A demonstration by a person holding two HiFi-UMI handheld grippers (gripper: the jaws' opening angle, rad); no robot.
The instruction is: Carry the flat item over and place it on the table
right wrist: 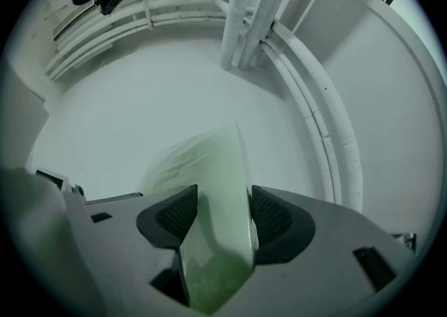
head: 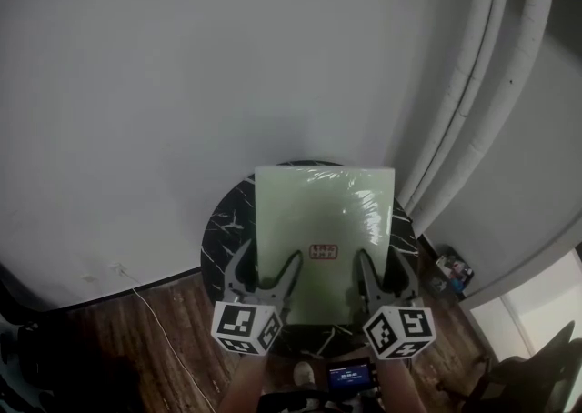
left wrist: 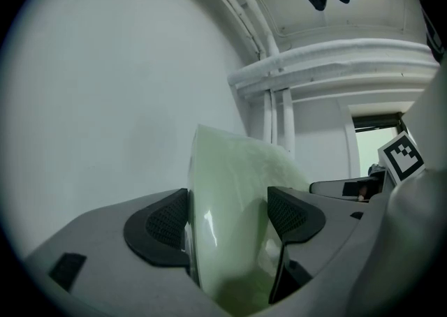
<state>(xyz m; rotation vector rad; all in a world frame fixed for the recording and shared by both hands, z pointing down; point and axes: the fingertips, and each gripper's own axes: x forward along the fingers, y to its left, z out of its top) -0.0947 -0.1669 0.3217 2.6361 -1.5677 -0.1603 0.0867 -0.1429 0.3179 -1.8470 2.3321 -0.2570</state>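
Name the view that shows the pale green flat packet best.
The head view: the pale green flat packet shows its broad face. The left and right gripper views show it only edge-on, clamped in the left hand-held gripper and right hand-held gripper.

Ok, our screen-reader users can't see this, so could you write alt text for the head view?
The left gripper and right gripper each clamp the near edge of a flat pale-green packet, seen from above over a small round black table with white veining, by a white wall and wooden floor.
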